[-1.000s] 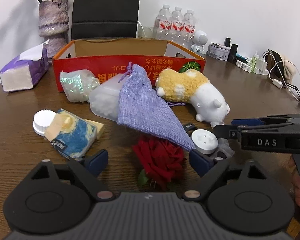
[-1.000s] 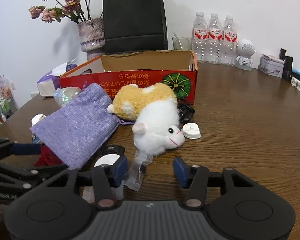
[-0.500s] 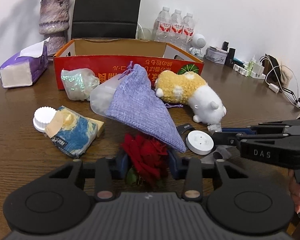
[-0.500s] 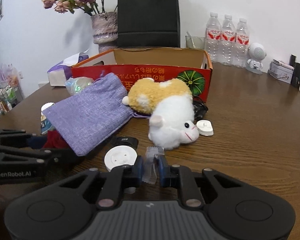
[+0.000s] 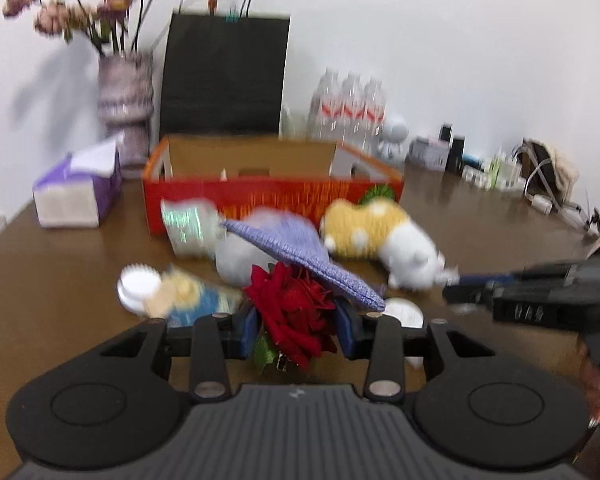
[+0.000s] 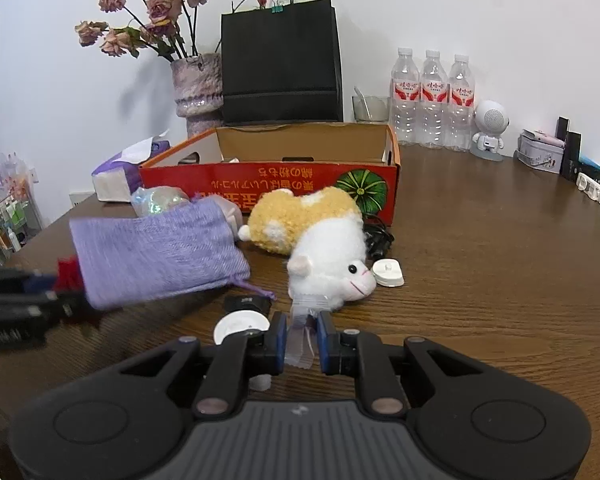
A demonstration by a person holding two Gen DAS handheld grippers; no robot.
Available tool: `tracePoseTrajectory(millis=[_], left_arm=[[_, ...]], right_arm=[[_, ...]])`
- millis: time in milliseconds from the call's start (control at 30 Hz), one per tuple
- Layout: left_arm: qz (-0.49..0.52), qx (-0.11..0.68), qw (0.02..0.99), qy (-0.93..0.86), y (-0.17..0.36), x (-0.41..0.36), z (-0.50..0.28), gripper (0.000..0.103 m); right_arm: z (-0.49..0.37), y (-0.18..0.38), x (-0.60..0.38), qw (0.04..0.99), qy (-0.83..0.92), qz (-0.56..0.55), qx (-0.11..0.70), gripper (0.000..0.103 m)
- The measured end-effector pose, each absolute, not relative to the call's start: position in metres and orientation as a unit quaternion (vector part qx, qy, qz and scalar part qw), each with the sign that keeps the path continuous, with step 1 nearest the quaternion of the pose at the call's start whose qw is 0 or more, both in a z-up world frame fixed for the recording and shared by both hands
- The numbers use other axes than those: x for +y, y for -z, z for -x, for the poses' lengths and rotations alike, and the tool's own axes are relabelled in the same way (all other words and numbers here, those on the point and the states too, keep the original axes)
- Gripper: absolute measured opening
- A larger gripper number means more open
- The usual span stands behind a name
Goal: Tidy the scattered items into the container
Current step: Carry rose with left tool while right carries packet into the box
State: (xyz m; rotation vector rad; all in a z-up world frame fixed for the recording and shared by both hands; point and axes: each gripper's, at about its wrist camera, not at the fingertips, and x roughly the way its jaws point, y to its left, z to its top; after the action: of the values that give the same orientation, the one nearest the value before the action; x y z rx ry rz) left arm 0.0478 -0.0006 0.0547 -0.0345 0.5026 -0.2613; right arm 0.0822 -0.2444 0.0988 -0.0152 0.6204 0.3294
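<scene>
My left gripper (image 5: 296, 326) is shut on a red rose (image 5: 292, 312) and holds it off the table; a purple cloth pouch (image 5: 300, 256) drapes over the flower's top. My right gripper (image 6: 302, 340) is shut on a small clear plastic packet (image 6: 300, 340), just in front of the yellow and white plush toy (image 6: 324, 252). The open red cardboard box (image 6: 268, 184) stands behind the scattered items. In the right wrist view the purple pouch (image 6: 156, 252) hangs lifted above the left gripper at the left edge.
On the wooden table lie a white round disc (image 6: 240, 324), a small white charger (image 6: 388, 274), a blue patterned pack (image 5: 192, 300), a white lid (image 5: 138, 284) and a shiny wrapped bundle (image 5: 186, 230). A tissue pack (image 5: 76, 192), vase, black bag and water bottles (image 6: 432, 100) stand behind.
Both grippers closed, the left on the rose and the right on the clear packet. The left one then lifted the rose, raising the pouch's edge; the right rose slightly.
</scene>
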Motion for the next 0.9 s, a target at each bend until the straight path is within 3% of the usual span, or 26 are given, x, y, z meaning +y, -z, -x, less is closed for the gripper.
tracePoseTrajectory(millis=[433,900], left_arm=[[0.050,0.214,0.965,0.146,-0.093,0.011,-0.070,0.039],[0.076,0.186,0.970,0.139,-0.137,0.024,-0.145,0.040]], right_arm=[[-0.090,-0.140,-0.231,0.949,-0.183,0.004,0.257,0.015],[-0.171,-0.179,-0.214,0.955,-0.192,-0.005,0.227,0.015]])
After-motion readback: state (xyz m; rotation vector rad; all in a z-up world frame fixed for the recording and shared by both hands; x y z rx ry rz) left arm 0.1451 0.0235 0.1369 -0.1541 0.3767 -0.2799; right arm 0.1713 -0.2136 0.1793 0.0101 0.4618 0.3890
